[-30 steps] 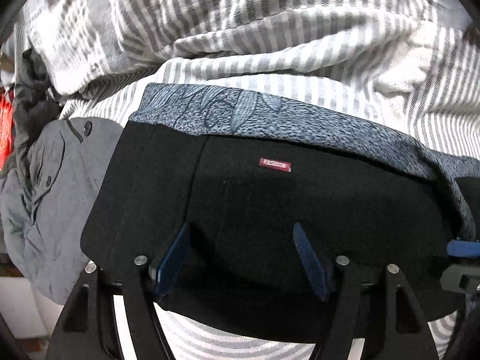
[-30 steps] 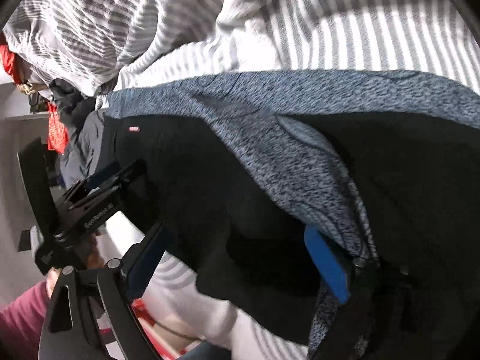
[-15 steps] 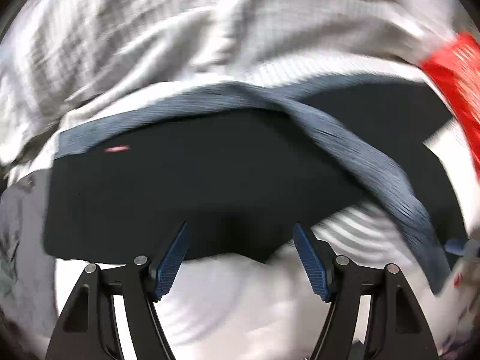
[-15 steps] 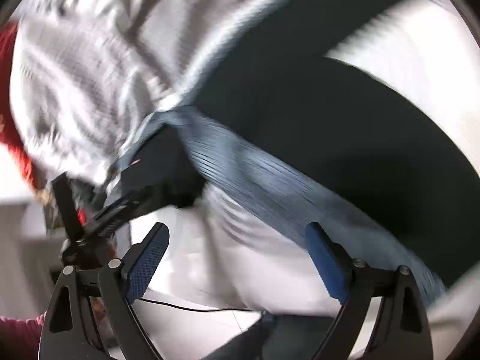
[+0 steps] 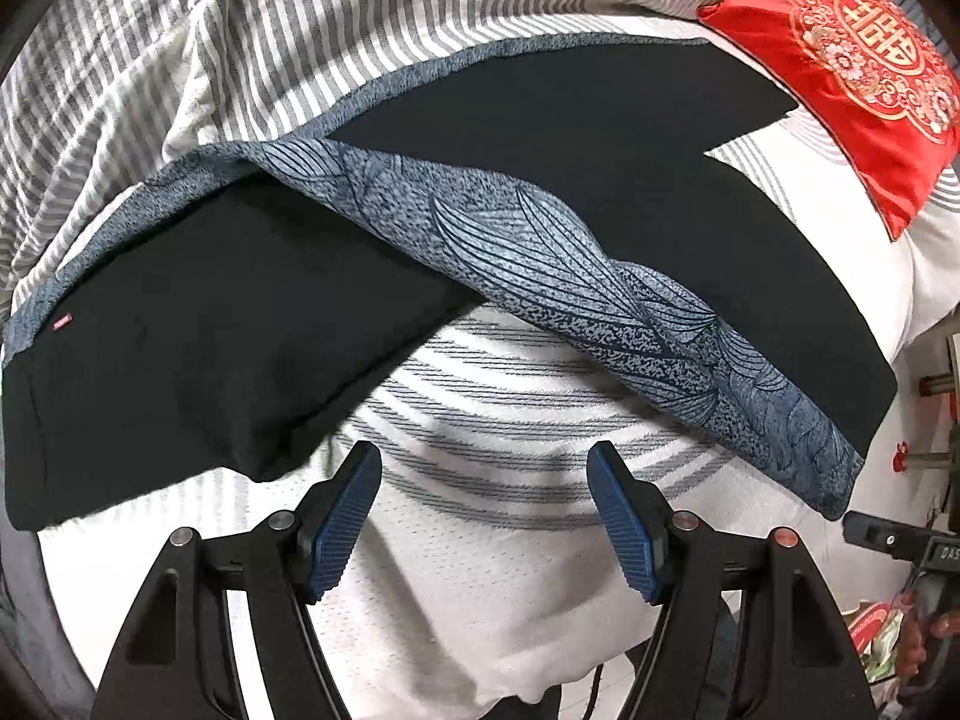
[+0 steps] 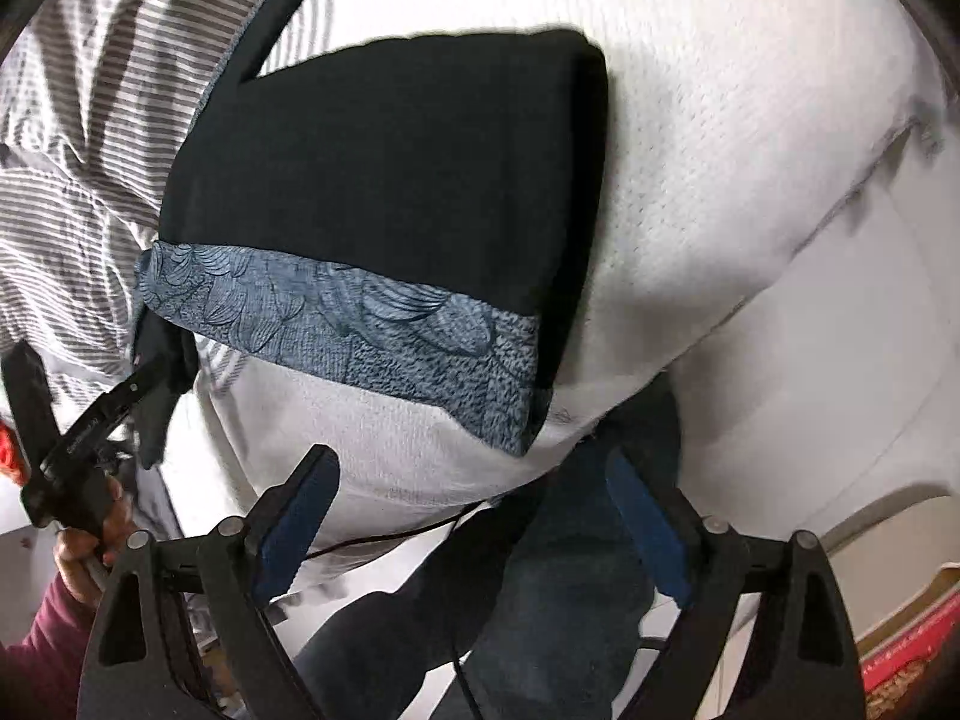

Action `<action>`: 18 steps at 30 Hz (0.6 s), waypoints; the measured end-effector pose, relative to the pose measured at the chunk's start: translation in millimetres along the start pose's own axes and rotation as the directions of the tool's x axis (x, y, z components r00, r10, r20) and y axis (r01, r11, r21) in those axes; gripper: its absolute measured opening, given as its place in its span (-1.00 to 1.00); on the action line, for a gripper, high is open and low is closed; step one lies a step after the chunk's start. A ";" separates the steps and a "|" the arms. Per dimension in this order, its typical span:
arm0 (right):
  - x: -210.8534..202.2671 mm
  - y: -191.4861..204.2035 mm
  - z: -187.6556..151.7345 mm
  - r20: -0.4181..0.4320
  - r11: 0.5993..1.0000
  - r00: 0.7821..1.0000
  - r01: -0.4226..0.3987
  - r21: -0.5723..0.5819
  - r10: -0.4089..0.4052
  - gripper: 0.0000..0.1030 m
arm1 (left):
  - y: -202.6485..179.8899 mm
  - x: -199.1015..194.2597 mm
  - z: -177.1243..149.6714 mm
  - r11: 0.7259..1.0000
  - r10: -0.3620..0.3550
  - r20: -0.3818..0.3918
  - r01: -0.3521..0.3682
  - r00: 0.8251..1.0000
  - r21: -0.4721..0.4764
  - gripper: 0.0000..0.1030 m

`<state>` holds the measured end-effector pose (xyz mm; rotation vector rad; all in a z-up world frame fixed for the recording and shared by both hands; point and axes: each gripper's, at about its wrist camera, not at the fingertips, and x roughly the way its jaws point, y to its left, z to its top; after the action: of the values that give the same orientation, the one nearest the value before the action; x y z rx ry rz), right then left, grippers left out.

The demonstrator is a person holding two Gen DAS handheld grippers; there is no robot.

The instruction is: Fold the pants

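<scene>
The black pants with a blue leaf-print side stripe lie spread on the white bed; one part is folded over at the left. My left gripper is open and empty, held above bare sheet just in front of the pants. In the right wrist view the pants lie on the mattress corner with the stripe along their near edge. My right gripper is open and empty, off the bed edge. The left gripper's body shows at the left there.
A grey striped duvet is bunched behind the pants. A red embroidered cushion lies at the far right. The mattress edge drops off near the right gripper, with the person's legs below.
Both grippers have let go of the pants and pulled back from them. The pants now lie on the bed.
</scene>
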<state>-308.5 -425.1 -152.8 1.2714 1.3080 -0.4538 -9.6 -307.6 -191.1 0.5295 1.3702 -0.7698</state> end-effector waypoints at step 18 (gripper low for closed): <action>-46.9 51.0 100.0 -0.077 0.875 0.872 -0.483 0.012 0.483 -0.64 | -26.4 13.6 31.6 0.986 0.062 -0.090 -0.075 0.994 -0.146 0.40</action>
<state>-234.2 -512.6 -112.9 1.5629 0.9993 -0.0415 -8.1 -350.5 -197.3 0.4929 1.4686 -0.5890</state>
